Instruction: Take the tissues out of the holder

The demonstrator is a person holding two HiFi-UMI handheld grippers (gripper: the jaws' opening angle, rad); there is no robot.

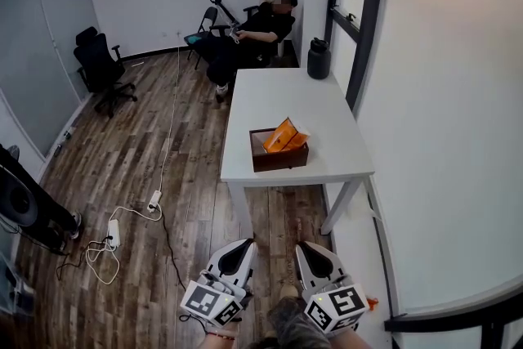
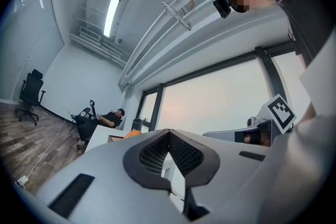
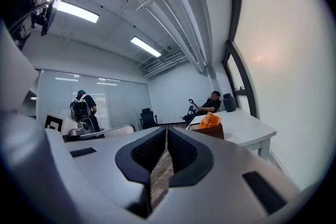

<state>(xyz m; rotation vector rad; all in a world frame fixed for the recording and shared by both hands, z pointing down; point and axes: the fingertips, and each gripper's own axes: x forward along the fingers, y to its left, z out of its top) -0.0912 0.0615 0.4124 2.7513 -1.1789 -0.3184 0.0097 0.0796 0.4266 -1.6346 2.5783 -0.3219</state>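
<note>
- I count one white rectangular worktop. It carries one brown box-shaped holder close to its near edge and one dark rounded jug at its far end, well apart from each other.
- One orange pack of tissues stands tilted out of the holder's open top. Whether a second pack sits behind it I cannot tell.
- I have two grippers, side by side at the bottom of the head view. They are over the wooden plank floor, short of the worktop and well apart from the holder.
- The left gripper has its jaws brought together at the tips, and nothing sits between them.
- The right gripper is fully closed too, its pads meeting along a thin seam, and it is empty.
- Both grippers have smooth pale grey shells, and the dark pads are finely ribbed.
- One seated person is beyond the far end of the worktop, and one black office chair stands by the left wall.
- Two white power strips lie on the floor with thin white cables.
- The right gripper view shows one standing person with a backpack by a glass partition.
</note>
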